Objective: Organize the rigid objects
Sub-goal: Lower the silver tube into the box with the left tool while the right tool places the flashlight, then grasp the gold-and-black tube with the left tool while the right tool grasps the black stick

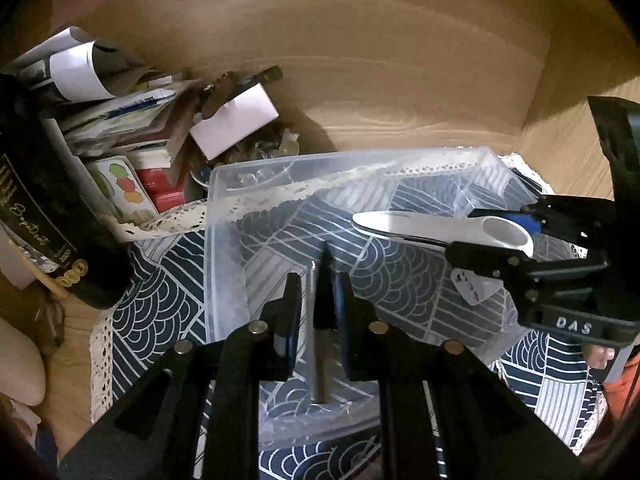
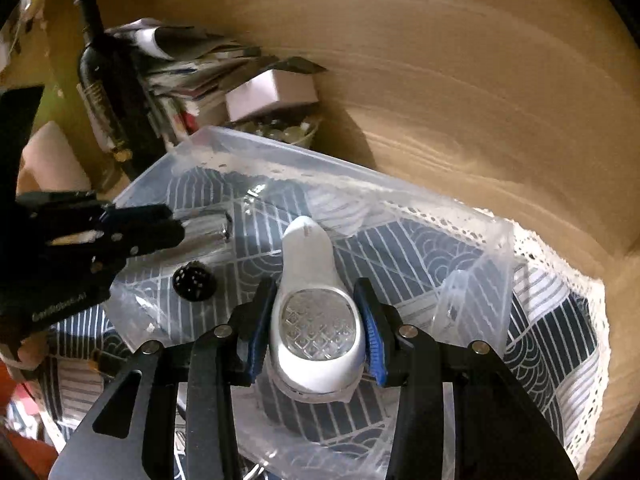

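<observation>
Wood-grain panels close in a cluttered desk corner, where a blue-and-white patterned cloth with a lace edge (image 1: 168,312) lies under a clear plastic bin (image 2: 400,200).

At the centre of the step is a white flashlight (image 2: 314,320) with a faceted lens. The right gripper (image 2: 316,332) is clamped on its broad head, blue pads pressing both sides, and holds it over the bin's interior, tapered end pointing away. From the left wrist view the same flashlight (image 1: 436,228) hangs above the bin's right part, apparently clear of the floor.

The left gripper (image 1: 316,312) is nearly closed around a slim metal cylinder with a dark end (image 1: 322,344), also over the bin; the right wrist view shows that silver piece (image 2: 208,226) sticking out from its fingers. A small black perforated disc (image 2: 193,280) already lies on the bin floor.

So the step in hand looks like depositing. Next, I judge, each gripper should lower until its item is close to the floor, then open, keeping the two apart.

Beyond the bin stand a dark wine bottle (image 2: 108,84), a heap of papers (image 1: 116,120) and a white box (image 2: 272,94).
</observation>
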`<state>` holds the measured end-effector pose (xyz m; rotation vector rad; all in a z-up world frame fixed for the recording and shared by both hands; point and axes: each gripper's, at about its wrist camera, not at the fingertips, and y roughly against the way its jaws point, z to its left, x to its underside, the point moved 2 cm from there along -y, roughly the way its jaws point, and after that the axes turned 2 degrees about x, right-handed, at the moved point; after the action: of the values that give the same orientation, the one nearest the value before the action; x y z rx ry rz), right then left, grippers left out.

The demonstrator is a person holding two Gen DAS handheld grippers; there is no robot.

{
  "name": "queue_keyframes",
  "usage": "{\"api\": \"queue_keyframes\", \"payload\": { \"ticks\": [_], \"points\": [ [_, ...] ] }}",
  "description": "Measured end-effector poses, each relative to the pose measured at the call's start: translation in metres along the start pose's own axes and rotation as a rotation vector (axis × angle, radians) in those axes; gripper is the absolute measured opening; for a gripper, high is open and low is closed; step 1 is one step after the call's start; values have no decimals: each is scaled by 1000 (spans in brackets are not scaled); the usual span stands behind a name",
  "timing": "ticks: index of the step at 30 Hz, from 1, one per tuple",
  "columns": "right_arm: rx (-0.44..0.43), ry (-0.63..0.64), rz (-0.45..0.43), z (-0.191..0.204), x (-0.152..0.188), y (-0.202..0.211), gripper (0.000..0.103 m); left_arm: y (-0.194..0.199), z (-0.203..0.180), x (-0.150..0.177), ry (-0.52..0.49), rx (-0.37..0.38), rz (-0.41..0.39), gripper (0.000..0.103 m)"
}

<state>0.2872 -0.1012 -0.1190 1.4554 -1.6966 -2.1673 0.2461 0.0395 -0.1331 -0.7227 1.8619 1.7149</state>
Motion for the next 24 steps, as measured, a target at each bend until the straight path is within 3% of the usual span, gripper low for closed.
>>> {"api": "queue_keyframes", "payload": {
  "ticks": [4,8,14,18,24],
  "points": [
    [40,-11,-5,-2,1,6,41,10,-2,-2,-7,12,-21,16],
    [106,6,-58,4,4,28,61,28,-5,0,-18,4,-59,28],
    [151,3,-119,9,10,60,63,62,-10,7,-38,-15,-124,44],
    [149,-3,-163,14,17,83,63,83,-10,19,-36,-17,-156,62],
    [129,-19,-197,25,34,102,66,99,-8,45,-39,-21,-155,73]
  ]
}}
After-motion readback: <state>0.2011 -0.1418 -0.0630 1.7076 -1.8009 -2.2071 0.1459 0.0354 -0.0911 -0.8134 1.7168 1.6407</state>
